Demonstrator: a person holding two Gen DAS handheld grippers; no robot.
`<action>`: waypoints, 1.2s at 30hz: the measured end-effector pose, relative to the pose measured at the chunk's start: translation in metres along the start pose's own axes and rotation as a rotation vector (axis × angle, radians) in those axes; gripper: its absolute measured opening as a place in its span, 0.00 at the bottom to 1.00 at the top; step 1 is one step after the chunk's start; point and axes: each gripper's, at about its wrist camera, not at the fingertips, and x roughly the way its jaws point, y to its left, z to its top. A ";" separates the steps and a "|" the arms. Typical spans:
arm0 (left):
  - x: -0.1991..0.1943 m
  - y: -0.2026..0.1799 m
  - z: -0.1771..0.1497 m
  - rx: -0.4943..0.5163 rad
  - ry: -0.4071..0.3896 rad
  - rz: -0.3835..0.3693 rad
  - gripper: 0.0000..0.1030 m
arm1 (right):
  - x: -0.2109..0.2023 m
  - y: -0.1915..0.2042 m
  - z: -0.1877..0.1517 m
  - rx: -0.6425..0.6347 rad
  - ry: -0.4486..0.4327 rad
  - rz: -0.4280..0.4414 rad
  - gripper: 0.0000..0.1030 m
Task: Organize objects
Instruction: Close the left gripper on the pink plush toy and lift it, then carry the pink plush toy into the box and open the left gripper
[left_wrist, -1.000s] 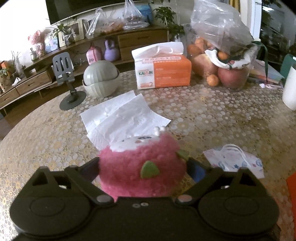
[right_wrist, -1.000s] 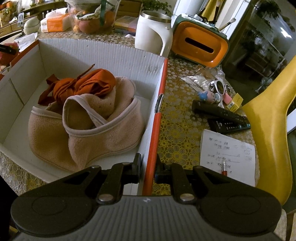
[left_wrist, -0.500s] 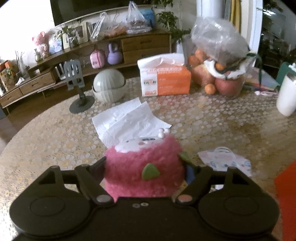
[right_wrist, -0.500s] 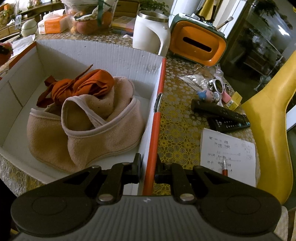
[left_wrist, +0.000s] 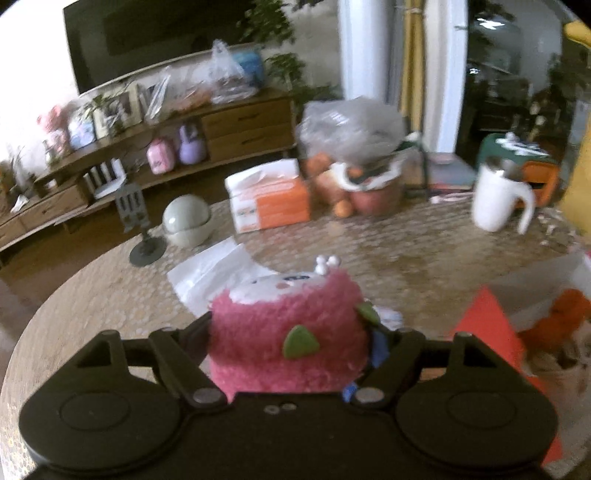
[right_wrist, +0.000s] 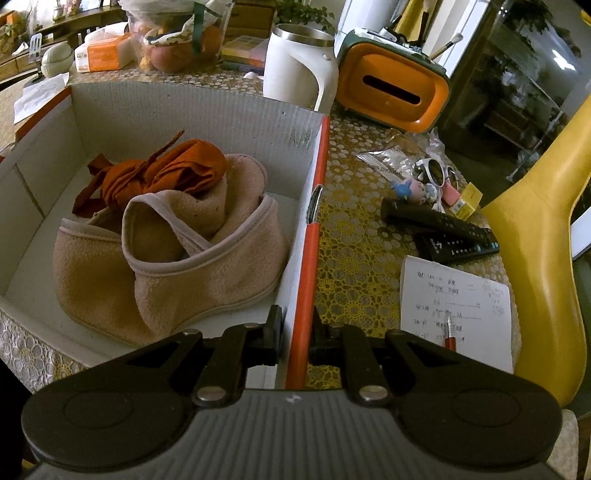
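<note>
My left gripper (left_wrist: 290, 332) is shut on a fluffy pink plush toy (left_wrist: 284, 325) with green felt leaves and a white face, held up above the table. The cardboard box (left_wrist: 491, 325) with its orange outer side lies low at the right in the left wrist view. My right gripper (right_wrist: 295, 332) is shut on the right wall of that box (right_wrist: 306, 258), one finger inside and one outside. Inside the box lie a beige fleece garment (right_wrist: 177, 258) and a rust-orange cloth (right_wrist: 162, 173).
On the patterned table lie white tissues (left_wrist: 210, 269), an orange tissue pack (left_wrist: 269, 199), a bag of fruit (left_wrist: 354, 162), a white mug (left_wrist: 495, 199), a green lidded bowl (left_wrist: 186, 219) and a phone stand (left_wrist: 136, 221). Right of the box are remotes (right_wrist: 443, 229), a notepad (right_wrist: 458, 314), sunglasses (right_wrist: 432, 173), an orange box (right_wrist: 391, 88), a yellow chair (right_wrist: 535, 240).
My left gripper has risen with the pink plush toy and swung right, so the table looks farther off and the box has come into view. The right gripper has kept still on the box wall.
</note>
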 end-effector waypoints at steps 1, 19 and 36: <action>-0.007 -0.006 0.001 0.011 -0.005 -0.014 0.76 | 0.000 0.000 0.000 0.001 -0.002 0.000 0.13; -0.066 -0.139 0.016 0.230 -0.094 -0.254 0.76 | 0.004 -0.002 0.001 0.014 -0.001 0.012 0.12; -0.045 -0.263 -0.008 0.407 -0.091 -0.451 0.76 | 0.010 -0.004 0.001 0.045 0.014 0.033 0.12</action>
